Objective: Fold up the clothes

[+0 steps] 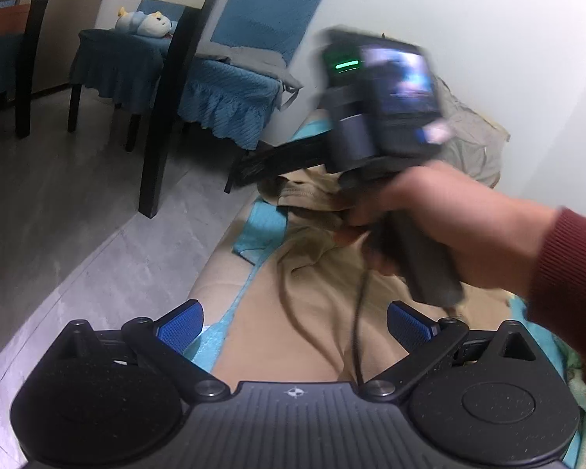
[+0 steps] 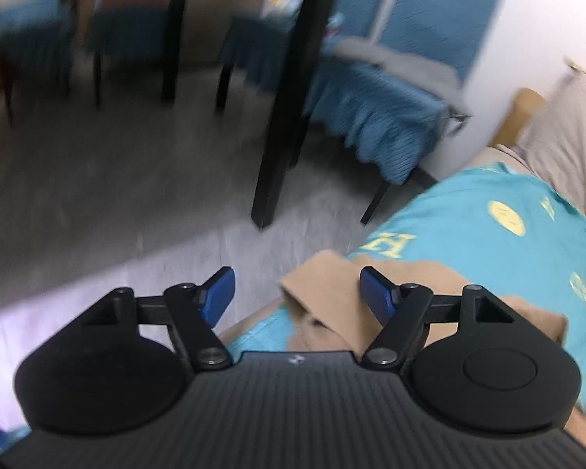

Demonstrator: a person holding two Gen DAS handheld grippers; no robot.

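A tan garment (image 1: 316, 305) lies crumpled on a turquoise blanket (image 1: 259, 230) on a sofa. My left gripper (image 1: 293, 322) is open and empty, hovering above the garment. In the left wrist view the right gripper's body (image 1: 379, 105) is blurred, held in a hand above the garment's far bunched part; its fingers are hidden there. In the right wrist view my right gripper (image 2: 297, 293) is open and empty over a flat tan corner of the garment (image 2: 328, 293) near the sofa's front edge, beside the turquoise blanket (image 2: 468, 226) with yellow print.
A black table leg (image 1: 164, 117) and blue-covered chairs (image 1: 230, 90) stand on the grey floor (image 1: 78, 234) left of the sofa. A grey cloth (image 1: 476, 136) lies against the white wall. A plush toy (image 1: 144, 21) sits on a far chair.
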